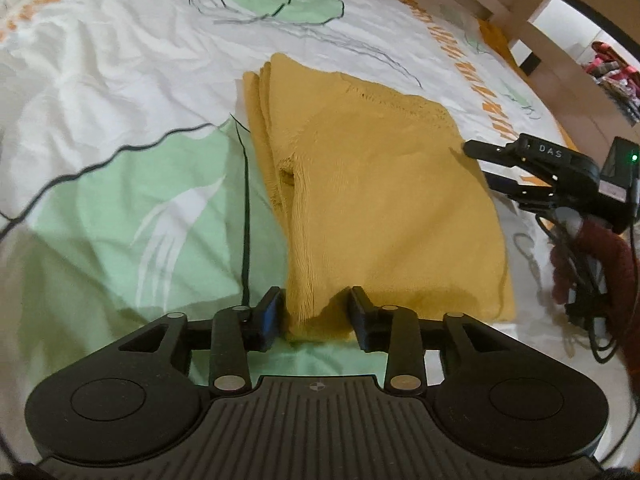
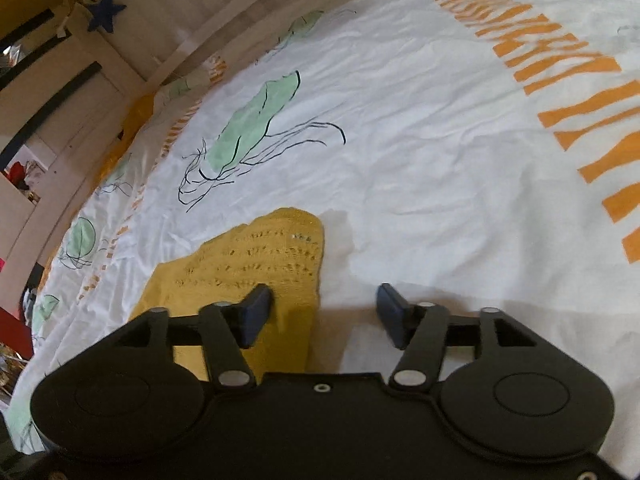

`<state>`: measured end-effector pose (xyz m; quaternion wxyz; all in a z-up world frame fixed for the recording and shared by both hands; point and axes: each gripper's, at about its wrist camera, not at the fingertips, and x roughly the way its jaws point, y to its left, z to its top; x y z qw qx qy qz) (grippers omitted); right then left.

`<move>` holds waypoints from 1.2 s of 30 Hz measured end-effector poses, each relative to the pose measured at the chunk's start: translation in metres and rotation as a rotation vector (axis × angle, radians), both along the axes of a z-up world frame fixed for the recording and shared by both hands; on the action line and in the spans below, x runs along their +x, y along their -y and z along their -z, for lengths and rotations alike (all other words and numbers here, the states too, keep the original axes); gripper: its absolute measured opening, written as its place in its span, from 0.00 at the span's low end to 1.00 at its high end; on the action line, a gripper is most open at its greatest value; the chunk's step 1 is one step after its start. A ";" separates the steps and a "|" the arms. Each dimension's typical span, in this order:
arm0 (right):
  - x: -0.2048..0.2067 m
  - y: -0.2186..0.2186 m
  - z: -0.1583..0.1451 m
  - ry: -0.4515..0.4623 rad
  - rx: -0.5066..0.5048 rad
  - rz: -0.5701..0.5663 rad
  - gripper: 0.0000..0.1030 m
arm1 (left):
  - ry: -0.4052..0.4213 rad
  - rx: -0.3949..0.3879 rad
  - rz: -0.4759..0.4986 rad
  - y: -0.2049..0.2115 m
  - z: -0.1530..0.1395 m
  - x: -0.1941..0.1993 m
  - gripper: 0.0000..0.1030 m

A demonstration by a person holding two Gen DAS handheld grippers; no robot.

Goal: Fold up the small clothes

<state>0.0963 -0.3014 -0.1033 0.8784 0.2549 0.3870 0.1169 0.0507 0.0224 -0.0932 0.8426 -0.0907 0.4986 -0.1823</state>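
A mustard-yellow knit garment (image 1: 380, 184) lies folded in layers on the printed bedsheet (image 1: 120, 80). My left gripper (image 1: 316, 320) is open, its fingers on either side of the garment's near corner, which bunches up between them. My right gripper (image 2: 324, 314) is open, its left finger over the garment's edge (image 2: 256, 256), its right finger over bare sheet. The right gripper also shows in the left wrist view (image 1: 520, 168) at the garment's right side, held by a hand in a dark red sleeve.
The bedsheet (image 2: 400, 140) is white with green leaf shapes and orange stripes, and wrinkled. A wooden bed frame (image 1: 540, 28) runs along the far edge. Black cables (image 1: 592, 312) hang by the right hand. Shelving (image 2: 48, 80) stands beyond the bed.
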 end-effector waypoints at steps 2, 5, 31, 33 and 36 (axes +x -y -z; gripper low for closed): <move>-0.006 0.003 -0.002 0.016 -0.003 0.002 0.79 | 0.043 0.010 -0.003 0.000 -0.005 -0.010 0.36; -0.013 0.008 -0.004 0.045 -0.005 0.008 0.96 | 0.107 -0.026 0.005 -0.006 -0.014 -0.027 0.37; 0.002 -0.040 -0.012 0.153 -0.345 -0.095 1.00 | 0.173 0.078 -0.159 0.014 0.010 0.052 0.71; 0.013 -0.045 -0.007 0.123 -0.378 -0.111 1.00 | 0.185 0.076 -0.165 0.013 0.013 0.050 0.74; 0.028 -0.043 -0.002 0.094 -0.397 -0.085 1.00 | 0.192 0.083 -0.166 0.015 0.014 0.049 0.77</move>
